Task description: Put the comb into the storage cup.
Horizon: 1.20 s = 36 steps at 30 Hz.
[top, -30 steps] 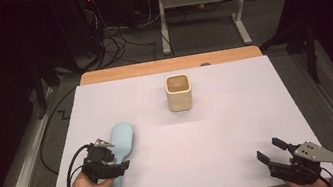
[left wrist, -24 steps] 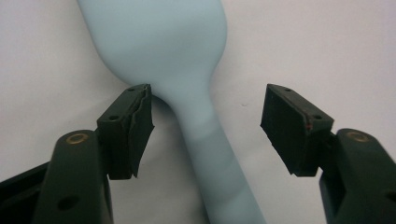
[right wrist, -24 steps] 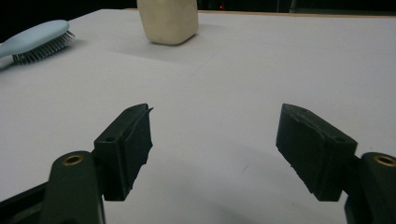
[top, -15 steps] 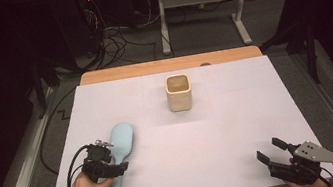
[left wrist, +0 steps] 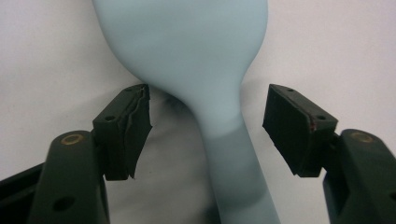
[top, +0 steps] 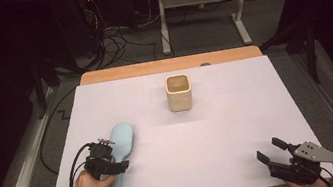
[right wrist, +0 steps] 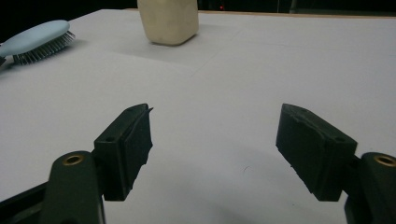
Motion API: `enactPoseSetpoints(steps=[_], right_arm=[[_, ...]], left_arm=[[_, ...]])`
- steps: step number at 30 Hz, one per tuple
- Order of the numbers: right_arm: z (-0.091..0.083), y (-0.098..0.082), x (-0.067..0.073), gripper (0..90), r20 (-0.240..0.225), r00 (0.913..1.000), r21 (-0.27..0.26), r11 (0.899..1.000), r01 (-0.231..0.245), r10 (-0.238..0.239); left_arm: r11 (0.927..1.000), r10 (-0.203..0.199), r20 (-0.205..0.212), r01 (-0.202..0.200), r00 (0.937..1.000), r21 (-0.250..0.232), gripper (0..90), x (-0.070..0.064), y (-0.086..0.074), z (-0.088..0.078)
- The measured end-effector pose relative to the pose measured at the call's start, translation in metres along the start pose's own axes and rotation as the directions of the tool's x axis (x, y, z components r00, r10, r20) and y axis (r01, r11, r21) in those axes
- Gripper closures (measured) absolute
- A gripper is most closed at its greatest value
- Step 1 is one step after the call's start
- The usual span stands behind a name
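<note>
L gripper (left wrist: 205, 126) jaws just widened, straddling blue hairbrush (left wrist: 196, 60) neck w/o contact; R gripper (right wrist: 212, 149) open, empty; bristles visible from R gripper view.

light: bright on table (top: 240, 127), dark surround | shadows: soft | focus: close views slightly blurred

Desk (top: 240, 127): carries all items listed.
Hairbrush (top: 121, 143): lies on the desk's near left part, head toward the far side, handle toward the person.
Left claw (top: 105, 160): over the hairbrush handle, one jaw on each side of it, neither touching.
Cup (top: 178, 92): upright, centre of the far half, well apart from the hairbrush.
Right claw (top: 273, 150): near right corner, well apart from both.
</note>
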State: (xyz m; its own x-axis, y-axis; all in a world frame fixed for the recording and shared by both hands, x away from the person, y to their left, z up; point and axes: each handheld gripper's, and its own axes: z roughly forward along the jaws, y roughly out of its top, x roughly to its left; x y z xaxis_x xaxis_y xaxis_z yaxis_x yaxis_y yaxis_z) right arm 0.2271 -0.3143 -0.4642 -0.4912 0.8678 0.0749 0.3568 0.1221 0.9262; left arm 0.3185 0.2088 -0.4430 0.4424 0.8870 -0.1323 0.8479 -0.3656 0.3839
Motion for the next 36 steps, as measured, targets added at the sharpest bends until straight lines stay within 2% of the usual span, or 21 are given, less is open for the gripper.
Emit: enactPoseSetpoints(steps=[17, 36], right_arm=[[-0.0004, 0.0001, -0.0002, 27.4, 0.004, 1.0, -0.003, 1.0, 0.002, -0.002], [0.0002, 0.0001, 0.0001, 27.4, 0.003, 1.0, -0.001, 1.0, 0.004, -0.004]], left_arm=[[0.9999, 0.001, -0.027, -0.001, 0.9996, 0.017, 36.3, -0.0025, 0.0046, 0.0069], [0.9997, -0.018, -0.068, 0.019, 0.9975, 0.013, 52.5, -0.0023, 0.0057, 0.006]])
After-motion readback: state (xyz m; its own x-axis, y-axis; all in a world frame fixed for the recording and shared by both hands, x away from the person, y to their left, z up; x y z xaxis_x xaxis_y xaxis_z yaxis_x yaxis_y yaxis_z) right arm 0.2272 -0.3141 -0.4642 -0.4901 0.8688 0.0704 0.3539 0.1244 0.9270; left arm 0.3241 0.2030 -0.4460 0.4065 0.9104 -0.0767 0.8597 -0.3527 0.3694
